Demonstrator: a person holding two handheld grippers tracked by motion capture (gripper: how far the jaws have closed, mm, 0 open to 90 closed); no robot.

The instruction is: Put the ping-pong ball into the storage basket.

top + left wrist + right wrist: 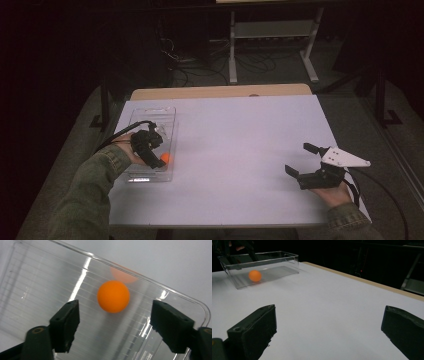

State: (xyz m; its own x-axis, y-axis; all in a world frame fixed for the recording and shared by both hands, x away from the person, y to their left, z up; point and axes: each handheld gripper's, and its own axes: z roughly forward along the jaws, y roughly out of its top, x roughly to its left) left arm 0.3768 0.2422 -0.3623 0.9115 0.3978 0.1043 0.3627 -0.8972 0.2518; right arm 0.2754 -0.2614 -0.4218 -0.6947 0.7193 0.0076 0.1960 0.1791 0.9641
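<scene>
An orange ball [113, 296] lies on the floor of a clear plastic box [45, 282] at the table's left, close to the box's right wall. My left gripper [113, 321] hangs over the box with its jaws apart; the ball sits free beyond them, untouched. From above, the ball [165, 158] shows just right of the left gripper [153, 161] inside the box [167, 117]. My right gripper [300, 160] rests open near the table's right front, nothing between its jaws. In the right gripper view [327, 330] the ball [254, 275] and box [287, 262] lie far off at upper left.
The white table top [235, 150] spreads between the two hands, with a wooden strip [220, 91] along its far edge. A metal stand [272, 30] and cables are on the dark floor behind. A cable trails from each gripper.
</scene>
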